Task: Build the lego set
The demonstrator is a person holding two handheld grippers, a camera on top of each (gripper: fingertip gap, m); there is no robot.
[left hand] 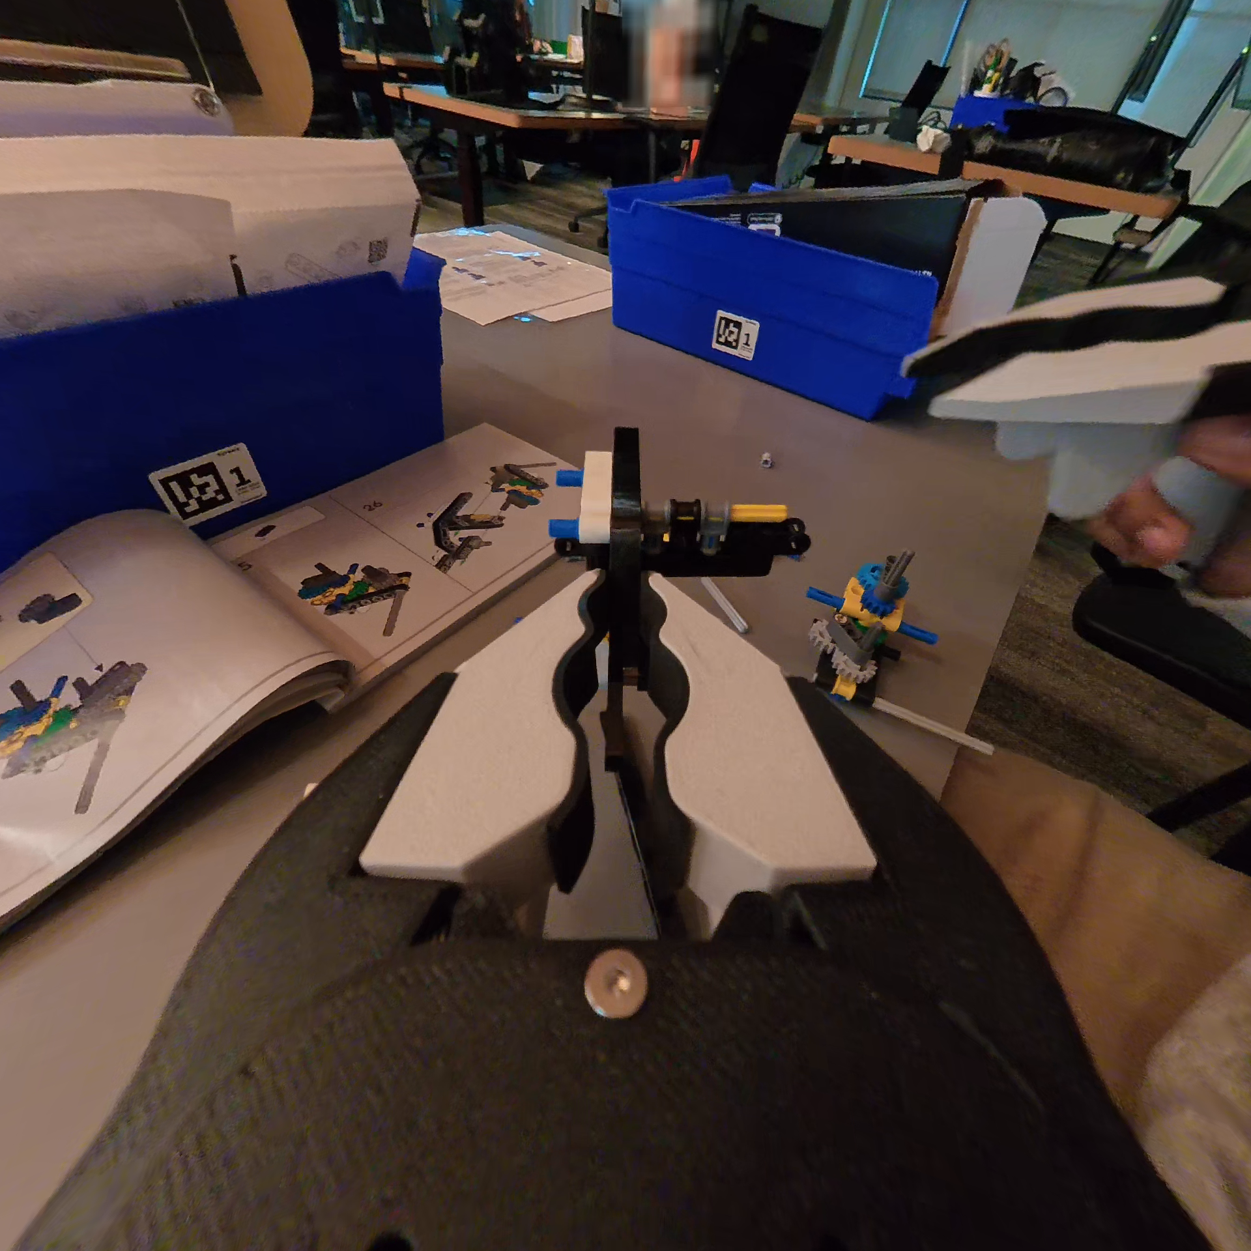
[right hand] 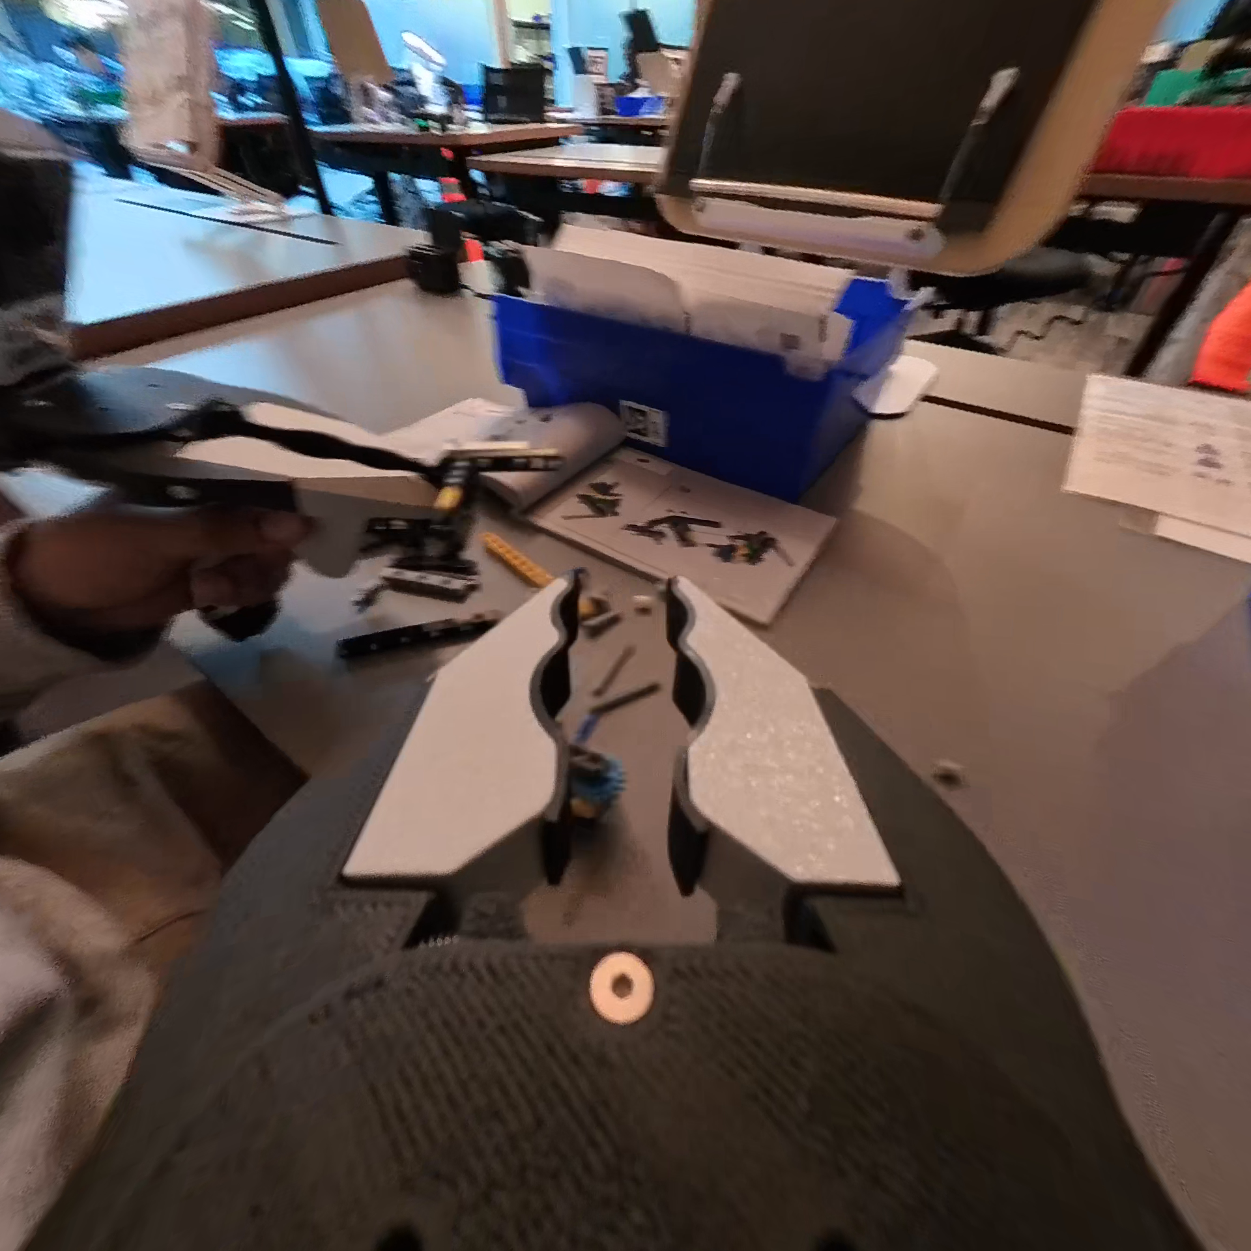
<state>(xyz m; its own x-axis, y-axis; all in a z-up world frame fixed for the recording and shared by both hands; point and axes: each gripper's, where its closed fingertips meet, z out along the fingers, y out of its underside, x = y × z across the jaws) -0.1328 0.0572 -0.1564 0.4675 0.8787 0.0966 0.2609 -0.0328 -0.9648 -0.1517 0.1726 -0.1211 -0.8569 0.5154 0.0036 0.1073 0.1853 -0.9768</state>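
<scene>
One lego assembly (left hand: 667, 524) between left gripper (left hand: 624, 582) tips

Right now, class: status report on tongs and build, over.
Left tongs shut on black lego assembly. Right tongs open, empty. Gear sub-build on table, nothing blocking.

Your left gripper (left hand: 624, 596) and right gripper (right hand: 621, 609) each had a rough black printed body with one silver screw at its centre, two pale grey wedge-shaped fingers (left hand: 501, 738) lined in wavy black, and you wore light grey sleeves (right hand: 47, 1002).
</scene>
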